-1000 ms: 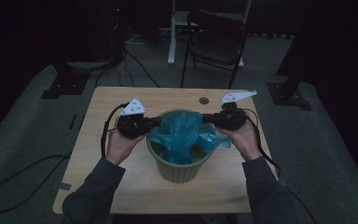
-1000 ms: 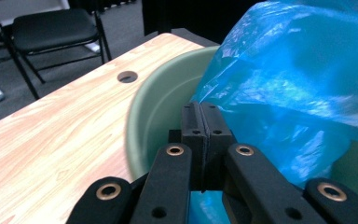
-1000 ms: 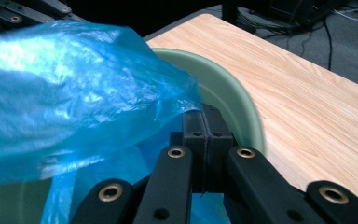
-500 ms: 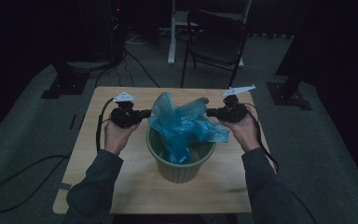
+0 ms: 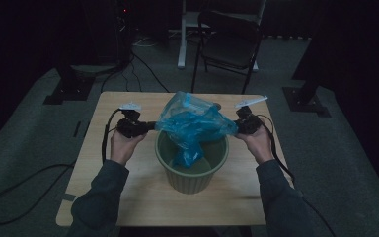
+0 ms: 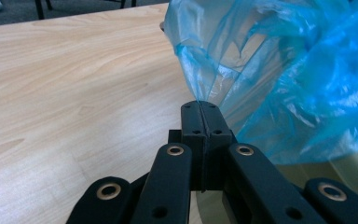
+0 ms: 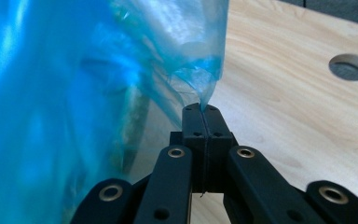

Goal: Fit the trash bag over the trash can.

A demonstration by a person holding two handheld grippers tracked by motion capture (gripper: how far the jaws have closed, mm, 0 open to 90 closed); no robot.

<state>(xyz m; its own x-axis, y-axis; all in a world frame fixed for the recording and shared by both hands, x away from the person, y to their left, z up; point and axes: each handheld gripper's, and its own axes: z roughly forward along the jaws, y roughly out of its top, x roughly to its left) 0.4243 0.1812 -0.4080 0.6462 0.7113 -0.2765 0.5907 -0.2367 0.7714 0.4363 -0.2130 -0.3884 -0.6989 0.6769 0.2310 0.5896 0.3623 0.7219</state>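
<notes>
Dim room, wooden table (image 5: 128, 197): both your grippers, left (image 5: 150, 127) and right (image 5: 236, 128), clamp the blue plastic bag's (image 5: 192, 123) edges above the green bin (image 5: 192, 173). You're fitting the liner; next, probably lower it evenly inside.

Bag (image 5: 192, 123) hangs into bin (image 5: 191, 170) on table (image 5: 128, 197) — chair (image 5: 229, 44) behind

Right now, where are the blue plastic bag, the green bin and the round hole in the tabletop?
blue plastic bag (image 5: 192, 121), high view, on its bunched upper part above the bin.
green bin (image 5: 192, 180), high view, on its outer front wall.
round hole in the tabletop (image 7: 350, 66), right gripper view, on its grey centre.
</notes>
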